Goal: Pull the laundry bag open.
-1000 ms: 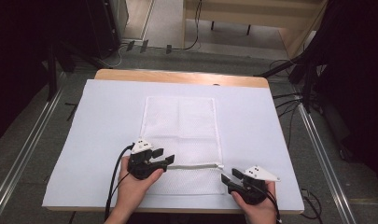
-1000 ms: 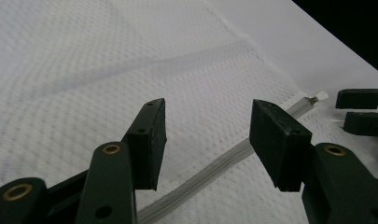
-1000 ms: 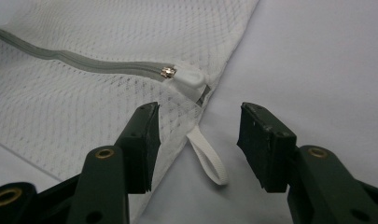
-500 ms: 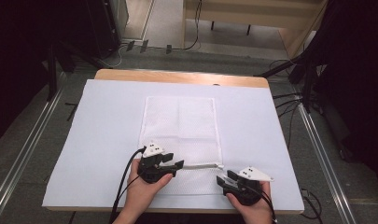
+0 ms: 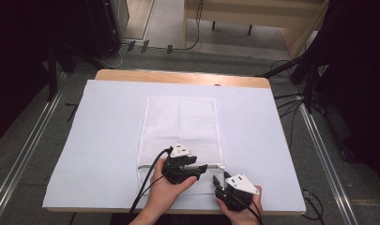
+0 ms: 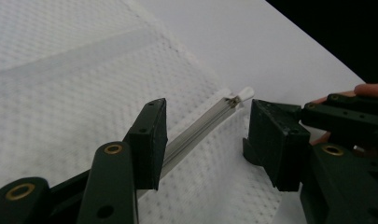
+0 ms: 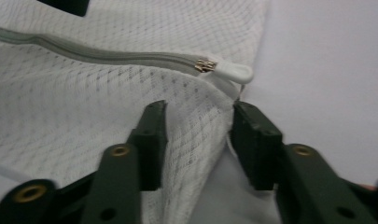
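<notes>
A white mesh bag (image 5: 180,126) lies flat on the table, its grey zipper (image 5: 150,166) running across near the front edge. The zipper pull (image 6: 245,94) sits at the zipper's right end, shown too in the right gripper view (image 7: 233,71). My left gripper (image 5: 202,167) is open over the bag, and in its own view (image 6: 207,107) the zipper (image 6: 196,128) passes between its jaws. My right gripper (image 5: 216,181) is open at the bag's front right corner. In the right gripper view (image 7: 200,107) a raised fold of mesh (image 7: 196,116) stands between the jaws.
A white cover (image 5: 98,140) spreads over the wooden table (image 5: 178,76), with bare cover on both sides of the bag. Metal rails (image 5: 26,150) run along the floor left and right. Cables (image 5: 291,101) lie on the floor beyond the table's right side.
My left gripper has slid right along the zipper towards its pull end. The right gripper has shifted left and closer to the bag's front right corner.
</notes>
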A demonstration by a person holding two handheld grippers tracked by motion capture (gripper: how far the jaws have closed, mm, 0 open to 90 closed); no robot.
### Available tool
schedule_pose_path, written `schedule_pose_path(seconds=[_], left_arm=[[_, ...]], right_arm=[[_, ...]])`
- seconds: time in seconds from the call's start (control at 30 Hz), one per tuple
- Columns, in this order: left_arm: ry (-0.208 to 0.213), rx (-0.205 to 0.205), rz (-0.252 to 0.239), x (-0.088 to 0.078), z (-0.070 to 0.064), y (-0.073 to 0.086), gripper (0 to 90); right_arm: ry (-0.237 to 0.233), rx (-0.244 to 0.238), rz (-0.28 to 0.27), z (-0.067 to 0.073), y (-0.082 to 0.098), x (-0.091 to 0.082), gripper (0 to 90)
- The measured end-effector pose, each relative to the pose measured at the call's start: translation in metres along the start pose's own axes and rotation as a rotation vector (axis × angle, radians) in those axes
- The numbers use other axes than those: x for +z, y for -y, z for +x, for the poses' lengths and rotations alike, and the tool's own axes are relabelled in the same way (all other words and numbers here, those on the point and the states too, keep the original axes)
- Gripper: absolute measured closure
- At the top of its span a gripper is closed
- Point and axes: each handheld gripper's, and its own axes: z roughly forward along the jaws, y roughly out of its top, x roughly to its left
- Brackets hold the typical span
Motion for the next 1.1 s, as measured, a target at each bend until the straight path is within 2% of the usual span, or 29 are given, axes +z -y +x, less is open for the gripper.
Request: schedule_pose_path(seconds=[0.03, 0.1, 0.13, 0.27, 0.3, 0.37, 0.5, 0.57, 0.67, 0.77, 0.8, 0.87, 0.9, 1.07, 1.1], left_arm=[[0.009, -0.002, 0.010, 0.005, -0.003, -0.003, 47.6], [0.016, -0.005, 0.019, 0.012, -0.007, -0.006, 47.5], [0.017, -0.003, 0.028, 0.016, -0.009, -0.009, 47.3], [0.016, -0.005, 0.046, 0.025, -0.012, -0.017, 46.3], [0.016, -0.007, 0.046, 0.027, -0.012, -0.018, 45.8], [0.045, -0.031, 0.061, 0.030, -0.011, -0.022, 44.7], [0.053, -0.053, 0.058, 0.033, -0.010, -0.029, 43.4], [0.044, -0.060, 0.053, 0.036, -0.012, -0.032, 42.8], [0.018, -0.039, 0.071, 0.042, -0.018, -0.037, 41.5], [-0.034, 0.005, 0.114, 0.052, -0.026, -0.039, 38.8], [-0.072, 0.027, 0.139, 0.056, -0.028, -0.039, 39.4], [-0.116, 0.049, 0.164, 0.058, -0.029, -0.039, 43.5], [-0.107, 0.040, 0.161, 0.057, -0.027, -0.039, 45.7], [-0.006, -0.009, 0.130, 0.044, -0.015, -0.042, 72.9], [0.011, -0.023, 0.124, 0.040, -0.012, -0.042, 75.2]], right_arm=[[0.010, 0.011, -0.006, -0.003, 0.000, 0.000, 73.8], [0.008, 0.033, -0.011, -0.008, 0.001, 0.000, 82.0], [-0.005, 0.039, -0.013, -0.010, 0.001, 0.000, 89.2], [-0.110, 0.103, -0.001, -0.023, -0.003, 0.001, 90.0], [-0.134, 0.111, -0.022, -0.025, -0.003, 0.000, 90.0], [-0.144, 0.115, -0.054, -0.025, -0.005, -0.003, 90.0], [-0.156, 0.087, -0.131, -0.021, -0.011, -0.013, 90.0], [-0.163, 0.069, -0.138, -0.019, -0.012, -0.014, 90.0], [-0.172, 0.055, -0.136, -0.016, -0.011, -0.013, 90.0], [-0.175, 0.052, -0.142, -0.015, -0.012, -0.014, 90.0], [-0.173, 0.047, -0.144, -0.014, -0.012, -0.014, 90.0], [-0.173, 0.041, -0.144, -0.014, -0.013, -0.015, 90.0], [-0.173, 0.040, -0.142, -0.014, -0.013, -0.015, 90.0], [-0.172, 0.036, -0.136, -0.015, -0.012, -0.014, 90.0], [-0.171, 0.036, -0.134, -0.015, -0.012, -0.014, 90.0]])
